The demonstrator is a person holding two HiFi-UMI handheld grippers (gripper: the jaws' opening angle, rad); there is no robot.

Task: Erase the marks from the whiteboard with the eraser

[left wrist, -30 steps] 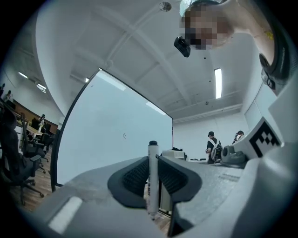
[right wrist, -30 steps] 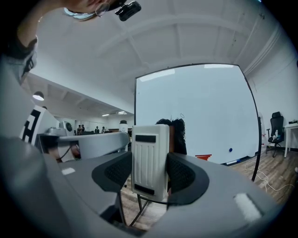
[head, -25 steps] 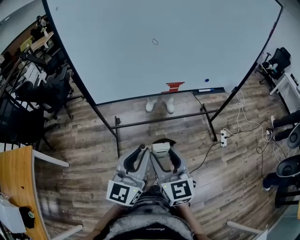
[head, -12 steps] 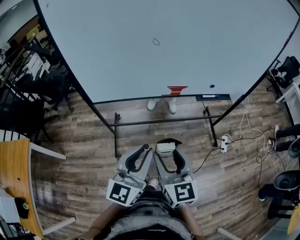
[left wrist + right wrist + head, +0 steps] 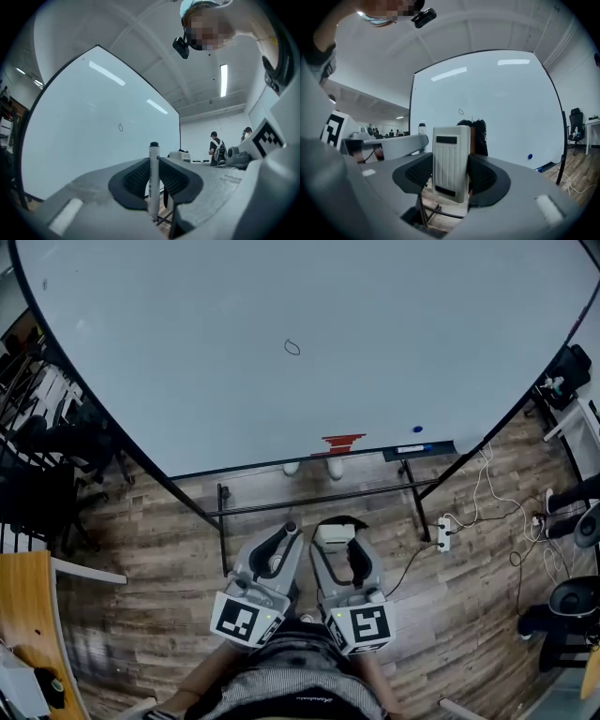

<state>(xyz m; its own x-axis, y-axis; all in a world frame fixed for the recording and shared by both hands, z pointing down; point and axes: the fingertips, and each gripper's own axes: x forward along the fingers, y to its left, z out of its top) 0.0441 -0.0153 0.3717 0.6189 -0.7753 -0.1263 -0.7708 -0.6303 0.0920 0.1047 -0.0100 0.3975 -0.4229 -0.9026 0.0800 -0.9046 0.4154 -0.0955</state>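
A large whiteboard (image 5: pixel 309 324) stands ahead with a small oval mark (image 5: pixel 292 348) drawn near its middle; the same mark (image 5: pixel 121 127) shows in the left gripper view and the mark (image 5: pixel 461 112) in the right one. My right gripper (image 5: pixel 336 542) is shut on a white eraser (image 5: pixel 451 161) with a dark felt side. My left gripper (image 5: pixel 284 545) is shut on a white marker (image 5: pixel 153 180) with a black cap, held upright. Both grippers hang low, well short of the board.
The board's tray holds a red object (image 5: pixel 341 442) and a blue-tipped marker (image 5: pixel 412 449); a blue magnet (image 5: pixel 418 428) sits on the board. The stand's crossbar (image 5: pixel 314 500), a power strip with cables (image 5: pixel 441 526), desks and chairs (image 5: pixel 42 465) at left.
The view has moved closer to the whiteboard, which fills more of the frame. Both grippers keep their hold and stay side by side.
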